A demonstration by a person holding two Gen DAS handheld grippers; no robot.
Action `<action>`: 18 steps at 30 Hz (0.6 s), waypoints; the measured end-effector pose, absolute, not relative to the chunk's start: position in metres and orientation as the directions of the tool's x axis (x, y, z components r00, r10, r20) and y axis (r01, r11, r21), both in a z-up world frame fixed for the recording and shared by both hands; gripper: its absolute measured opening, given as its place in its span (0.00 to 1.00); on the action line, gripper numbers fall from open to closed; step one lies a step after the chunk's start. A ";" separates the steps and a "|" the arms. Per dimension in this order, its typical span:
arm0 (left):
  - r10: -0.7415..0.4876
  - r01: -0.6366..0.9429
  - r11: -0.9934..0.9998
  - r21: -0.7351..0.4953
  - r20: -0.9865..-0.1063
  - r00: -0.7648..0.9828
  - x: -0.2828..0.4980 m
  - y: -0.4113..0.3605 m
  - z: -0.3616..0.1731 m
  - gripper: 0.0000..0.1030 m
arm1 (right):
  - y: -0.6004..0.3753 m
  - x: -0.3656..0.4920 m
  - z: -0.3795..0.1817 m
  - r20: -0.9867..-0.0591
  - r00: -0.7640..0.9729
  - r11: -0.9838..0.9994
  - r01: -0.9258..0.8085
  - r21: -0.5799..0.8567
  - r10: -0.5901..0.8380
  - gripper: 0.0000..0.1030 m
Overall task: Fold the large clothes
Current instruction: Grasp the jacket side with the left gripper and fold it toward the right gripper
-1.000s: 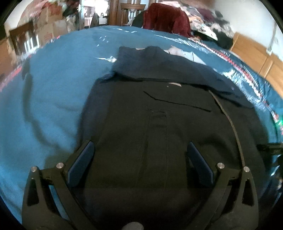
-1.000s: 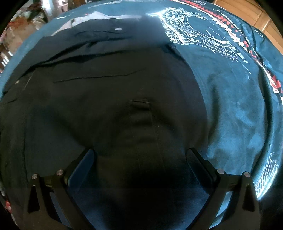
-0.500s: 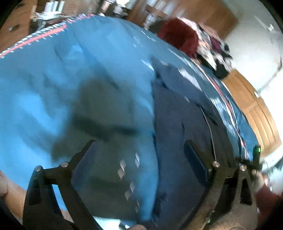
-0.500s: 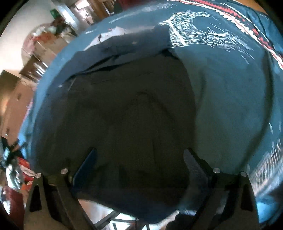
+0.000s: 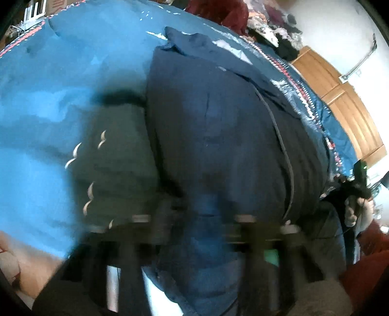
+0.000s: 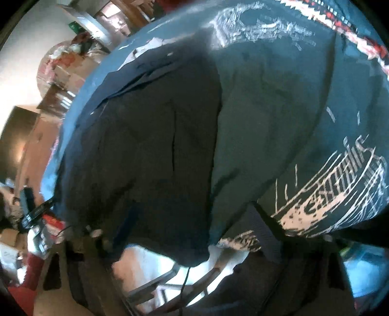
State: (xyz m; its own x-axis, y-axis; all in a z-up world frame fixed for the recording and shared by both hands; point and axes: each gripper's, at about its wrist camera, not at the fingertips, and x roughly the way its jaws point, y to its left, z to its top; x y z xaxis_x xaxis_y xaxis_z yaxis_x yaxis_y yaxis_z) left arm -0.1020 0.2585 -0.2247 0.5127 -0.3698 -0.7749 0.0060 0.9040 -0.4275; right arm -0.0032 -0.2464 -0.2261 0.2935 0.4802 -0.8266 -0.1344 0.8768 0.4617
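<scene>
Left wrist view is heavily smeared: the left tongs (image 5: 201, 228) show only as dark streaks low in the picture, and I cannot tell whether they stand apart or together. Ahead of them the dark navy garment (image 5: 218, 126) lies spread on a blue bedspread (image 5: 48, 73), its collar end far from the camera. At the right edge a hand (image 5: 357, 214) grips a black device with a small green light. Beyond the bed are a red cloth (image 5: 218, 9) over a chair and wooden panelling (image 5: 345, 109).

Right wrist view shows the same garment (image 6: 145, 150) lying on the bedspread (image 6: 279, 109), its near hem hanging past the bed's edge over a pale floor. White line-drawn print (image 6: 340, 189) covers the spread to the right of the garment; some marks in it look like lettering but are too blurred to read. A red, white and black patterned border (image 6: 352, 26) runs along the far edge. The right tongs (image 6: 194, 245) are blurred too, and their state cannot be told. No brand or label on the garment can be read.
</scene>
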 end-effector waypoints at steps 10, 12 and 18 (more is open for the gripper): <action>-0.390 0.040 0.905 -0.424 -0.788 0.477 -0.099 0.257 -0.225 0.11 | -0.246 -0.005 -0.250 -0.857 0.190 0.875 -0.182 0.449 0.480 0.71; -0.389 0.039 0.905 -0.423 -0.788 0.477 -0.100 0.257 -0.225 0.11 | -0.239 -0.004 -0.246 -0.858 0.208 0.878 -0.205 0.432 0.470 0.71; -0.395 0.024 0.898 -0.439 -0.783 0.481 -0.102 0.260 -0.229 0.12 | -0.231 0.004 -0.247 -0.855 0.238 0.884 -0.215 0.416 0.460 0.64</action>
State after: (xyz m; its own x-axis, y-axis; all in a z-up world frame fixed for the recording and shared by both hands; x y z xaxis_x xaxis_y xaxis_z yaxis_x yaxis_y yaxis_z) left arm -0.1020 0.2601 -0.2285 0.4809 -0.3950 -0.7827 0.0237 0.8983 -0.4388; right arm 0.0037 -0.2306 -0.2475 0.2382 0.4604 -0.8551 -0.2153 0.8836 0.4158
